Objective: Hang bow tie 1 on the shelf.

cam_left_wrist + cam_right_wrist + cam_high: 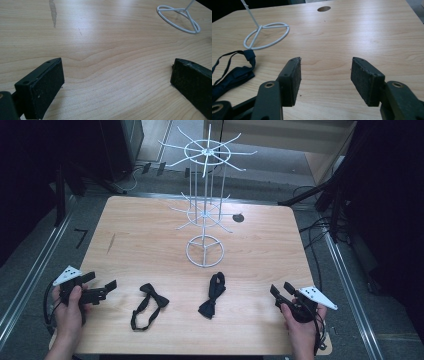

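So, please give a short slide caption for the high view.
Two open hand-held tools, left tool and right tool, flank two black bow ties before a white wire display rack.

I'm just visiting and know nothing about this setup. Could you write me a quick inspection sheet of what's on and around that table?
Surface: wooden table, pale grain, a dark streak near its left side, a round hole near the far edge.
Job's things: white wire display rack standing at the middle; two black bow ties, one left of centre, one right of centre, both lying flat near the front.
Clutter: nothing seen.
Grippers: left tool open, held low at the front left; right tool open, at the front right.
Cables: one trails from each tool; more lie on the floor at the right.
Surroundings: grey floor, dark stands, metal rails.
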Demonstrator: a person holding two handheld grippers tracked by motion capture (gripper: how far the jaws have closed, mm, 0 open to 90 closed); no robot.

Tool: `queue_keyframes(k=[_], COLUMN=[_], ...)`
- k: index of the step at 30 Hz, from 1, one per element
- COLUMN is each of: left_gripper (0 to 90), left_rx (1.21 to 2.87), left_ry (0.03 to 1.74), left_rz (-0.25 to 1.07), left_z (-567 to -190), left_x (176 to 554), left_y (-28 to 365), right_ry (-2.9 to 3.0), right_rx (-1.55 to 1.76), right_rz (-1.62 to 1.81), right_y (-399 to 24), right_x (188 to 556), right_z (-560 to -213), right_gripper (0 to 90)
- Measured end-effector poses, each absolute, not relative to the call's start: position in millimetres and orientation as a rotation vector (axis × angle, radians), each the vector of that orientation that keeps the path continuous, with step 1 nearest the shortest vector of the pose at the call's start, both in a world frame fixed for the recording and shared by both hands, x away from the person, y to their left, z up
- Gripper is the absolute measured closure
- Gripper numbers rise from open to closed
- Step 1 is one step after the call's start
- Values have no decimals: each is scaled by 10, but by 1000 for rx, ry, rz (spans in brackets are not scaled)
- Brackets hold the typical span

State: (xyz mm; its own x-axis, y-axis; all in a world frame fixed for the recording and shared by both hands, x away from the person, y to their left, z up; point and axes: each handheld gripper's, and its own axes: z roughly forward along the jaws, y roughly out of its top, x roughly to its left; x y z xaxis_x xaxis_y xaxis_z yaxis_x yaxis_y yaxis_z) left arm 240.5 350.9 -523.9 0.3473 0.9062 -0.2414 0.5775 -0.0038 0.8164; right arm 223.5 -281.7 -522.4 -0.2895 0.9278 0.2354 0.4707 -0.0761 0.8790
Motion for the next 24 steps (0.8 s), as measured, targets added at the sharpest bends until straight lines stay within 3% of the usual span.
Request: queue_keyframes(k=[24], left_gripper=[0], left_rx=[1691], left_ry=[1338], left_rz=[448], left_z=[-5239], left_x=[2406], left_y=[3508], right_ry=[1834], right_rx=[1448], right_rz=[1355], right_y=[-2503], right_x=[2226], right_z=[-5209], right_gripper=[422])
